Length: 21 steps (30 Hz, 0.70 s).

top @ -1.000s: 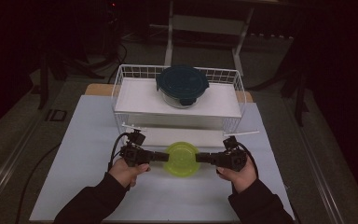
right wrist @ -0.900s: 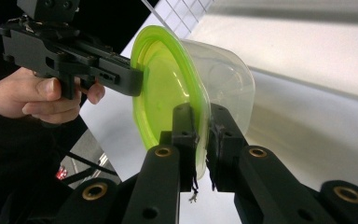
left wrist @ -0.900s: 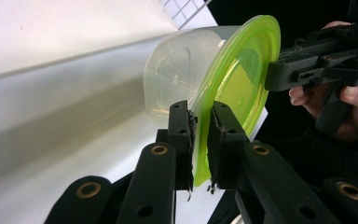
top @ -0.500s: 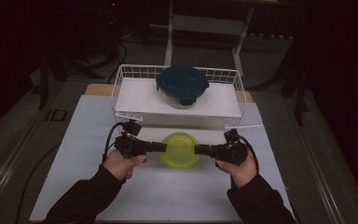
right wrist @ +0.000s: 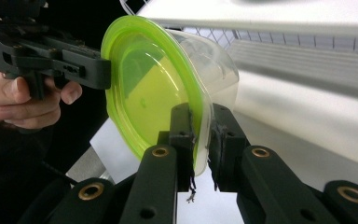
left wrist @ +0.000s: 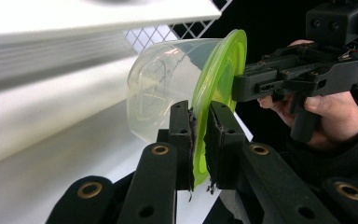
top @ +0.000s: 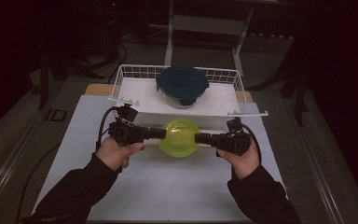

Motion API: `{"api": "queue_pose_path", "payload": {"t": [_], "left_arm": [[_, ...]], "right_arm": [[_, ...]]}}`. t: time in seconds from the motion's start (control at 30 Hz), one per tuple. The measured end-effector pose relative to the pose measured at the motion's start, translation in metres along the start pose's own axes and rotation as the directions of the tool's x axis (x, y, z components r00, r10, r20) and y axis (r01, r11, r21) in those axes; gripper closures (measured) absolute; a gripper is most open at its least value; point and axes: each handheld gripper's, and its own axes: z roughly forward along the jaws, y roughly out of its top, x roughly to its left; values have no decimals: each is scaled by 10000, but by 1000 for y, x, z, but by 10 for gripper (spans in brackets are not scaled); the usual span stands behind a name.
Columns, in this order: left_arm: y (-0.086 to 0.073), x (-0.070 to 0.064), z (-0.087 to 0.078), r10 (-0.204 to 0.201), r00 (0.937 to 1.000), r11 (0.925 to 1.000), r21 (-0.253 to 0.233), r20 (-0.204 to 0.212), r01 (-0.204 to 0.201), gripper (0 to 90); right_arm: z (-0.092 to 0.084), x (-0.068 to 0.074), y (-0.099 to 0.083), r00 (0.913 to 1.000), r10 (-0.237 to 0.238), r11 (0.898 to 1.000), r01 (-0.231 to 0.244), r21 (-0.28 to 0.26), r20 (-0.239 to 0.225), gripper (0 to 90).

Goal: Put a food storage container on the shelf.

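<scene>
Lifted higher since earlier, the lidded container (top: 180, 136) hangs between 2 tools, left (top: 161, 133) and right (top: 199, 137), each clamping its green rim, nearing the wire basket (top: 135, 72).

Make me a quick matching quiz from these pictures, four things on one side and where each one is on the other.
Things:
1. green-lidded container
2. blue-lidded container
3. left tongs
4. right tongs

Places:
A. clamped on the green lid's rim, on the person's right
B. inside the wire basket
C. held between both tongs
D. clamped on the green lid's rim, on the person's left

Pairs: 1-C, 2-B, 3-D, 4-A
</scene>
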Motion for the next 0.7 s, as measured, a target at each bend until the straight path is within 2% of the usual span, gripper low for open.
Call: {"api": "queue_pose_path", "payload": {"t": [0.2,0.47,0.7], "left_arm": [[11,-4,-8,15,10000,9996,-271,-28,-15,812],[28,-13,-19,228,9997,9983,-525,-118,-234,814],[46,-28,-33,496,9985,9938,-986,-245,-518,813]], "right_arm": [[-5,8,15,9999,-113,9997,114,-229,46,808],[-12,19,34,9995,-304,9983,309,-491,97,809],[-24,32,59,9973,-699,9940,714,-830,205,809]]}}
